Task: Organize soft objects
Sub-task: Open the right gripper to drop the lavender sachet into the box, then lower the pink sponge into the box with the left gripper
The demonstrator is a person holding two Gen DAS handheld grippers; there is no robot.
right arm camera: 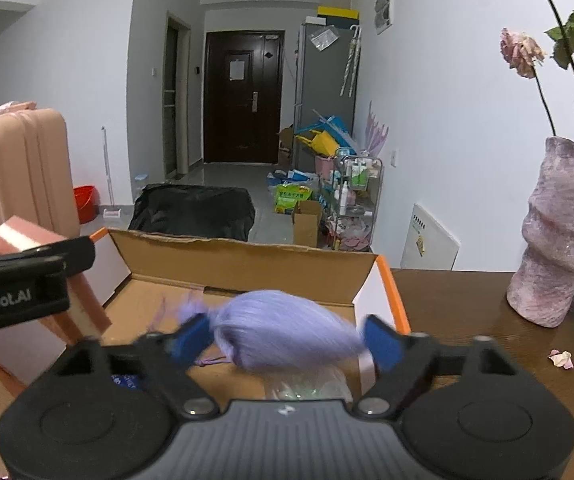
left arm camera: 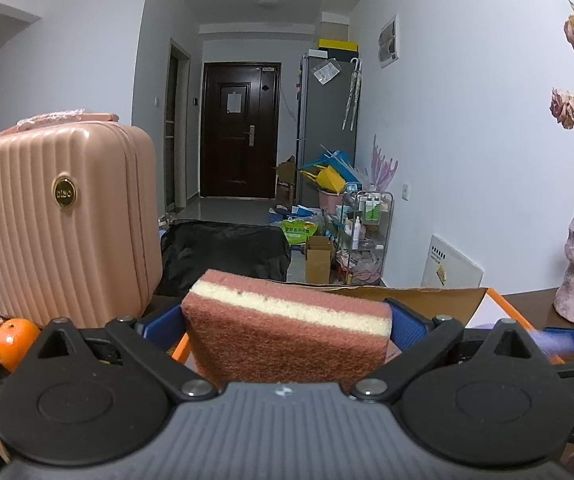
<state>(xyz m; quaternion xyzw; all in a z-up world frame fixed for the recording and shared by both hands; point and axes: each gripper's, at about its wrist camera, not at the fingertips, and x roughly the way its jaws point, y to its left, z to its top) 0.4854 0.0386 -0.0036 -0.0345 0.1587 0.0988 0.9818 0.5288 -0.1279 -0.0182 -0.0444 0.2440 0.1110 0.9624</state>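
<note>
Half done, probably: purple tuft (right arm camera: 287, 330), blurred, seemingly dropping into cardboard box (right arm camera: 247, 256) at surface's far edge, right gripper (right arm camera: 287, 340) jaws wide; sponge (left arm camera: 287, 328) clamped in left gripper (left arm camera: 287, 326), unplaced.

My sponge (left arm camera: 287, 328), pink with a cream middle layer, stands tilted on edge above the box's (right arm camera: 247, 264) left rim. My lilac tuft (right arm camera: 283, 332), blurred, sits over the open cardboard box.
</note>
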